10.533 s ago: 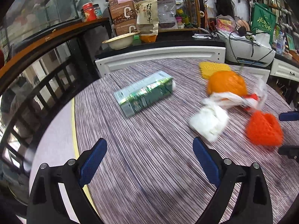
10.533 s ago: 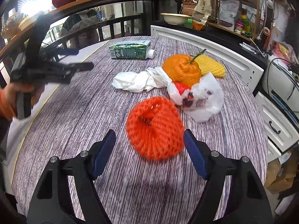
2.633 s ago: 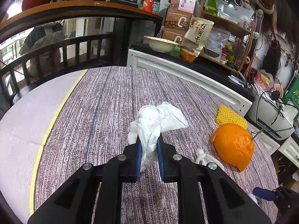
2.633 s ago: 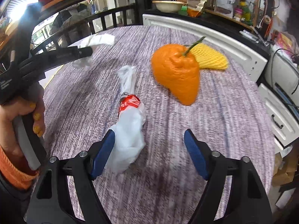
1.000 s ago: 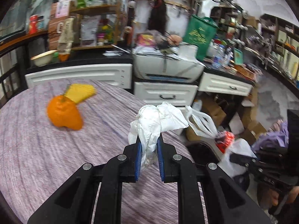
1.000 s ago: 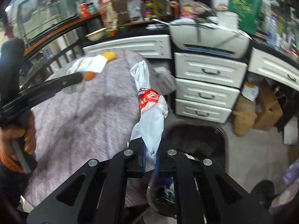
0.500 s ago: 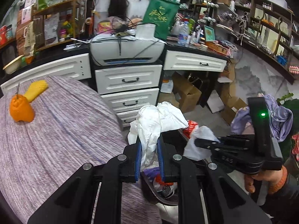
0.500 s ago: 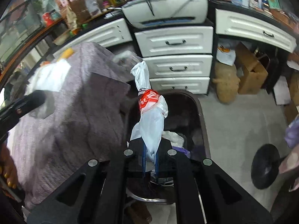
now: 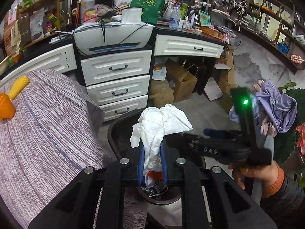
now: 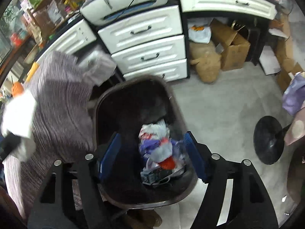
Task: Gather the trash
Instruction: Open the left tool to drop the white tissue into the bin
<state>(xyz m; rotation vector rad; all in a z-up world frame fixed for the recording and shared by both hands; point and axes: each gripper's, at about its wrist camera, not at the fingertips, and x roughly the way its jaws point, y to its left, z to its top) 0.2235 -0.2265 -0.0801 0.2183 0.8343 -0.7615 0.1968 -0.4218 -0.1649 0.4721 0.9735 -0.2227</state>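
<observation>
Honestly, the left gripper (image 9: 152, 164) is clamped on one white tissue wad (image 9: 161, 126) just above the one dark bin (image 10: 137, 103); dropped off-centre, it might catch the rim and hit the floor. Right gripper (image 10: 151, 159) hangs wide open, empty, over trash in the bin. One orange (image 9: 5, 106) sits on the surface (image 9: 47, 133).

The orange (image 9: 6, 107) at nine o'clock is cut by the frame edge. The left gripper (image 9: 152, 159) hides most of the bin (image 9: 114, 131); its rubbish (image 10: 160, 152) is a blurred heap.

Cluttered shop: stocked shelves (image 9: 270, 5), drawers (image 9: 116, 66)
</observation>
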